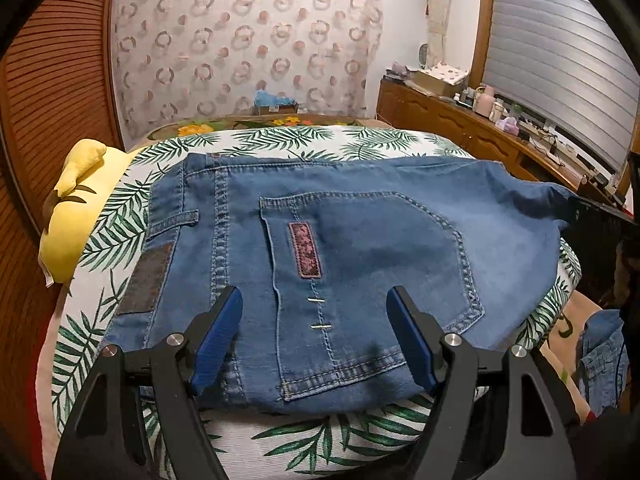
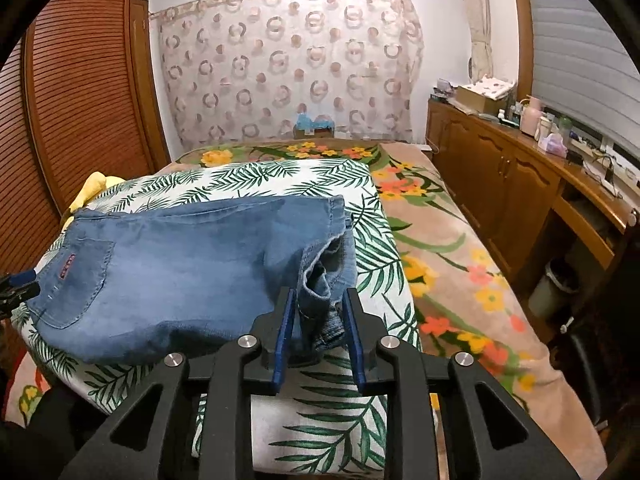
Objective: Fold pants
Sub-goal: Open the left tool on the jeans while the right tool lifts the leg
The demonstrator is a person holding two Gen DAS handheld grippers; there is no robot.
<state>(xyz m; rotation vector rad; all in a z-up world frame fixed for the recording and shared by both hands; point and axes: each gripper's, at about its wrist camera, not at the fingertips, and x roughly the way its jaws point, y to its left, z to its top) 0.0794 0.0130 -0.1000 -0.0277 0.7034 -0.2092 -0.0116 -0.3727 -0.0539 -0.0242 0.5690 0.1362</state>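
On a bed, a palm-leaf cushion [image 2: 344,412] over a floral blanket [image 2: 452,248] carries the folded denim pants [image 1: 360,240]. Louvered wardrobe doors [image 2: 80,92] stand left, a cluttered wooden sideboard [image 2: 500,168] right, a yellow plush toy [image 1: 76,216] beside the cushion. The left gripper [image 1: 314,300] hovers released over the back pocket; the right gripper [image 2: 318,300] clenches the bunched leg hems.

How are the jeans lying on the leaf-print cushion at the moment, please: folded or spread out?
Folded: the jeans lie doubled, seat and back pocket uppermost, with the leg ends bunched by the right tongs.
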